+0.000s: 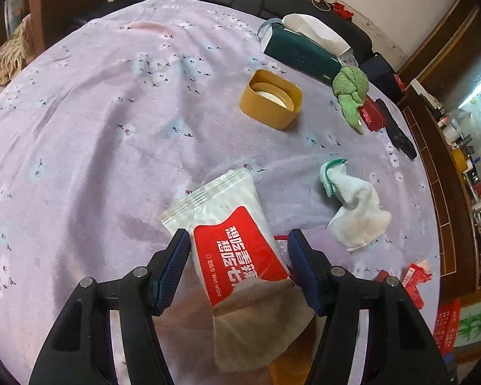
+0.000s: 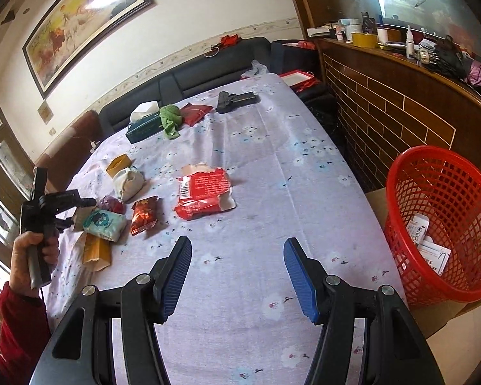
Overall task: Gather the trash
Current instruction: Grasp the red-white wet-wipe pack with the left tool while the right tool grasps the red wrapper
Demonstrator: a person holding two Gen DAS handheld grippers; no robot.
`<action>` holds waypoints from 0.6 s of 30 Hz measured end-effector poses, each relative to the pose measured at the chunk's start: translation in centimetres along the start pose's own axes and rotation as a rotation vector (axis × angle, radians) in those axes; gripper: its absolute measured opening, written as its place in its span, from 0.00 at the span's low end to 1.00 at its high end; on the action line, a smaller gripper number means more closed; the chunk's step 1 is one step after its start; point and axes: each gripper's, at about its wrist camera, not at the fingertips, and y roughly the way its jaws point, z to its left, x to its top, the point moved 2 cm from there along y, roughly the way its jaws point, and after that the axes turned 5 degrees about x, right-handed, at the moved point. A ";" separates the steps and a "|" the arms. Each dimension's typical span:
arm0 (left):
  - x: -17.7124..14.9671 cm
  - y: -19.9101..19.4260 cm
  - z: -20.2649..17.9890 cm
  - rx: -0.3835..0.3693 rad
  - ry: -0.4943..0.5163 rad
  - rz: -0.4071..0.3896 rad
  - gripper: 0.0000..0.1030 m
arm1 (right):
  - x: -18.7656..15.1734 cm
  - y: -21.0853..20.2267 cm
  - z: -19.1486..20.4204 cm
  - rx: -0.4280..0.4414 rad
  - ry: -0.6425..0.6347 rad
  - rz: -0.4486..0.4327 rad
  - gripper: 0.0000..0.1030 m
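Left gripper (image 1: 239, 269): jaws apart, straddling red-and-white plastic wet-wipe packet (image 1: 231, 240), poised for pickup. Right gripper (image 2: 237, 272): jaws apart, empty, near red mesh wastebasket (image 2: 439, 221).

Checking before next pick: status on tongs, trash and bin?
Left tongs straddle wet wipe packet, grip unclear. Right tongs open, empty. Red wrapper lies ahead on table; red basket to the right. Nothing blocking.

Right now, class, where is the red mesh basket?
In the right wrist view the red mesh basket stands at the far right, off the table's right edge, on a cardboard surface beside the brown brick-patterned counter.
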 end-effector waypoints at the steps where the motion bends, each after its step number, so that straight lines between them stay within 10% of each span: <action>1: -0.1 0.0 0.1 0.006 0.007 -0.007 0.52 | 0.1 0.0 -0.1 -0.001 0.002 0.001 0.62; 18: -1.5 -1.0 0.9 -0.038 0.065 -0.207 0.36 | 5.9 11.1 1.7 0.030 0.040 0.120 0.70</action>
